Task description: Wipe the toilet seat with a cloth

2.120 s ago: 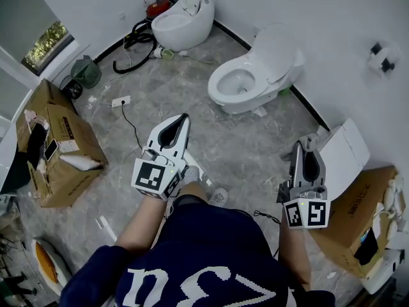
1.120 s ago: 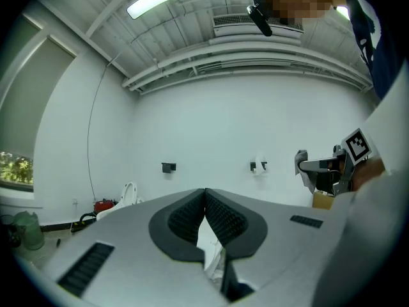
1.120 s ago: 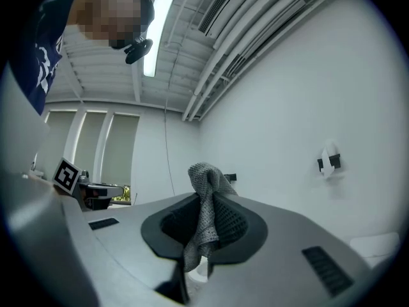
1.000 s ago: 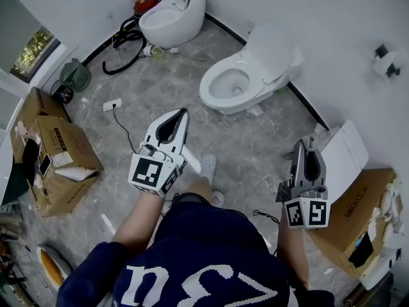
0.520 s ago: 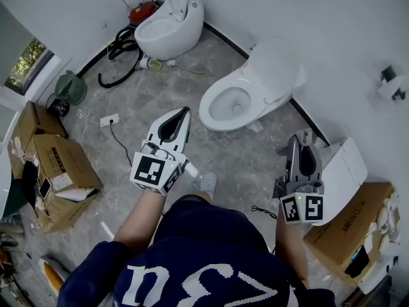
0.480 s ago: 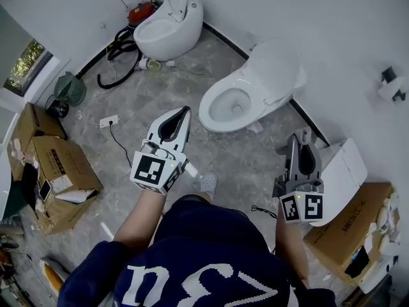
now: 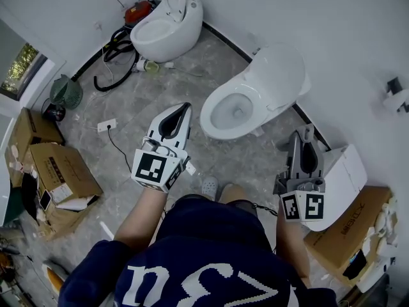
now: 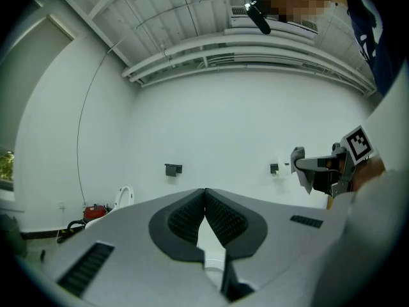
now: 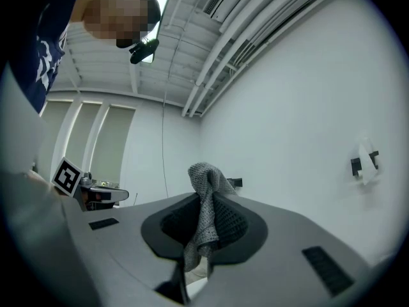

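Right gripper view: right claw [image 9: 203,203] clamped on grey cloth [image 9: 204,171], which bunches up above the tips. Left claw [image 8: 204,198] closed, nothing in it. Toilet seat [image 7: 214,117] sits ahead, between both claws.

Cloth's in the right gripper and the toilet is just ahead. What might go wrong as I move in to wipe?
1. The cloth is a narrow bunch pinched in the right gripper; pressed on the toilet seat, it may slip out.
2. Little cloth shows past the fingers, so hard plastic may scrape the seat.
3. A black cable lies by the feet, a possible snag when stepping forward.
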{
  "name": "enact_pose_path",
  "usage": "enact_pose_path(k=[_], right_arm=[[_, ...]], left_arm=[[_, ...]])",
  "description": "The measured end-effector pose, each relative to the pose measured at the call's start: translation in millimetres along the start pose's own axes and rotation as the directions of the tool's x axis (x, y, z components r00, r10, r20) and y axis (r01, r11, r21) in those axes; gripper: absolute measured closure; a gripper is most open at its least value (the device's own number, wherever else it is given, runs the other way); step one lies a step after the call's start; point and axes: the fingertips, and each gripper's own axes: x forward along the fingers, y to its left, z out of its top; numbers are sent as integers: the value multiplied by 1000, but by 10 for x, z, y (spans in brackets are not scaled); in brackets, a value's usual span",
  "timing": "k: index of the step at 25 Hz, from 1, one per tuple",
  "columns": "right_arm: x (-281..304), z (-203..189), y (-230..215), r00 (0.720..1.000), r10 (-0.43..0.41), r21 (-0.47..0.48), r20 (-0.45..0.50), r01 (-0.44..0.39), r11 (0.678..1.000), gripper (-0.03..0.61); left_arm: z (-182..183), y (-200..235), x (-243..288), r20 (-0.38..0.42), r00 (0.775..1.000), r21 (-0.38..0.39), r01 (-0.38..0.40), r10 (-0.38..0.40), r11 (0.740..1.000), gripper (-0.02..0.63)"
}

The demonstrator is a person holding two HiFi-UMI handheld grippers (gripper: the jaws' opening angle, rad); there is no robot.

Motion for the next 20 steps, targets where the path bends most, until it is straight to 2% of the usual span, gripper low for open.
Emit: enact_pose_path(k=[6, 13, 20], right_arm=[[277, -84, -172, 999, 38, -2, -18, -38, 999, 515], [853, -182, -361, 994, 109, 34, -10, -109, 993, 515], [1751, -284, -1042, 981, 188, 40, -46, -186, 982, 514]], left_arm=[[-128, 74, 210, -27, 999, -12, -37, 37, 999, 595], [-129, 372, 462, -32, 992, -3, -126, 125, 992, 595], [-130, 543, 1403, -46, 980, 11, -191, 192, 981, 595]])
